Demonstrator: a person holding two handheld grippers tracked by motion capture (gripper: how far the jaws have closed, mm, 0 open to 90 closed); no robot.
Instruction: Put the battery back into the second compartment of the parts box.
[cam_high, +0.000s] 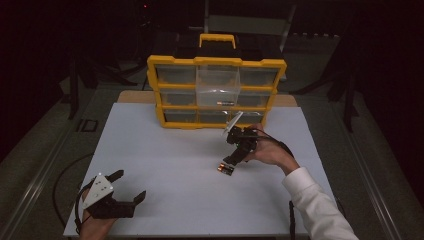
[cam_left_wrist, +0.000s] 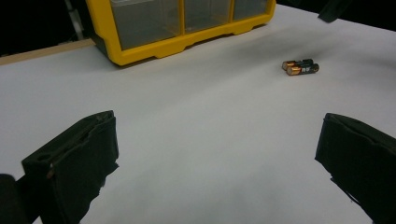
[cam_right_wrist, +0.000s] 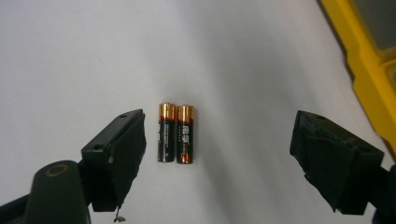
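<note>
The right gripper (cam_right_wrist: 217, 154) has its two black jaws spread wide above the table, with nothing between the pads. Below the gap lie two batteries (cam_right_wrist: 175, 133), slim cylinders with copper-coloured tops and black bodies, side by side and touching, nearer the left jaw in the right gripper view. In the high view they rest on the white sheet (cam_high: 170, 165) just beside the gripper's tips, right of the table's middle.

The left gripper (cam_high: 127, 187), with a grey three-cornered plate on top, sits at the near left corner, jaws likewise wide apart and empty, well apart from the batteries.

At the far edge stands a yellow-framed organizer (cam_high: 216, 92) with a yellow handle and rows of clear plastic drawers. One middle drawer (cam_high: 218, 90) is pulled forward; a small battery-like cylinder (cam_high: 226, 103) lies in it. What the other drawers contain cannot be told. The sheet is smooth and matte, laid over a wooden tabletop.
</note>
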